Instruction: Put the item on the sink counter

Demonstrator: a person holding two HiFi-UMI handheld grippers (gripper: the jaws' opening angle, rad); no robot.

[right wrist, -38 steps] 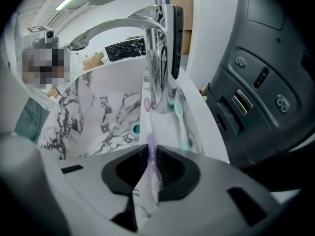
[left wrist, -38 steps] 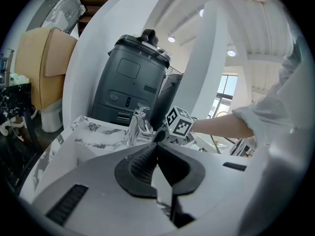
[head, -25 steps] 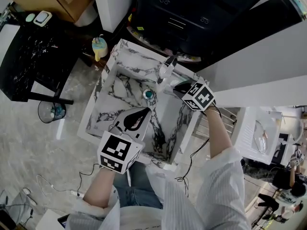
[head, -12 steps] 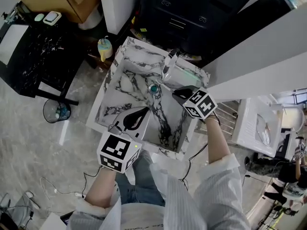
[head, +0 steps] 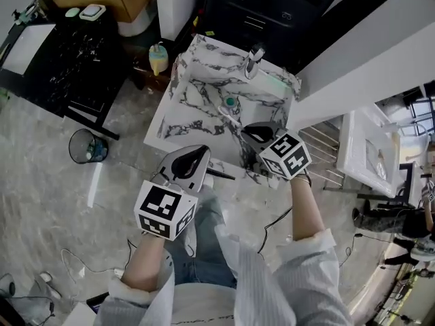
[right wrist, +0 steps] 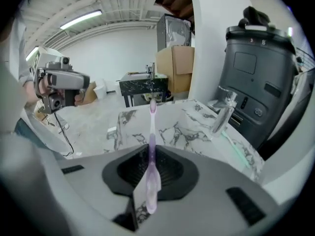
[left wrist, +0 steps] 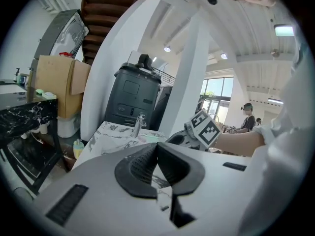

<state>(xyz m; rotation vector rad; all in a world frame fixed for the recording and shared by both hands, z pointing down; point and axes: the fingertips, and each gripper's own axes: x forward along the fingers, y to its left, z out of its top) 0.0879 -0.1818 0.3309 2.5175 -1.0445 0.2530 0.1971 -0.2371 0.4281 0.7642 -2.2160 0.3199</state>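
My right gripper is shut on a pale purple toothbrush, which stands up between the pads with its head pointing away over the white marble sink. That gripper hangs above the sink's near right corner. A green toothbrush lies on the counter beside the chrome faucet. My left gripper hovers at the sink's near edge. In the left gripper view its jaws are shut with nothing between them.
A black cabinet-like unit stands behind the sink. A yellow bottle sits on the floor at the sink's left, with a black marble table and a waste basket further left. A white rack stands to the right.
Both grippers have drawn back from over the basin to its near edge. The right one still holds the toothbrush. The left jaws stay shut.
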